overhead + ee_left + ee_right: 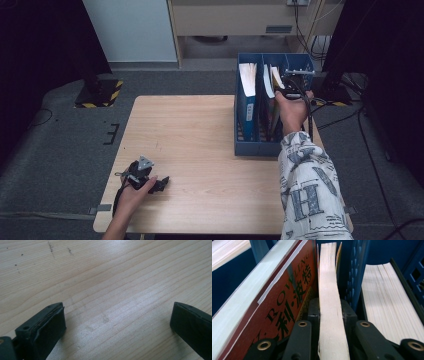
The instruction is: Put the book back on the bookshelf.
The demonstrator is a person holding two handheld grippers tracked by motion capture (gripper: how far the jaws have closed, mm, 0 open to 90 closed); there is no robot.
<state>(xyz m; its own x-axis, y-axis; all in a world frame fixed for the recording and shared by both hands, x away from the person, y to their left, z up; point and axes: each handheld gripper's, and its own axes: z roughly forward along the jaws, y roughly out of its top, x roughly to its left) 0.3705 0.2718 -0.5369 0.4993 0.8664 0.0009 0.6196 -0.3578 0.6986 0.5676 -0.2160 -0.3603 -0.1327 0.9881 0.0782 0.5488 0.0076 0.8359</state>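
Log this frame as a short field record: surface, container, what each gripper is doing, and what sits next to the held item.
surface: wooden table
container: blue file rack, at the table's far right, books standing in its compartments
right gripper: shut on thin book, clamping its page edge inside the rack
neighbour: red book leaning beside the thin book, same compartment
left gripper: open, holding nothing, low over bare wood at the near left

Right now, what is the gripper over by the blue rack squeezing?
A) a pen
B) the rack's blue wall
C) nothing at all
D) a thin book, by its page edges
D. In the right gripper view the right gripper has its jaws closed on both sides of a thin book standing in the blue rack, beside a red-covered book.
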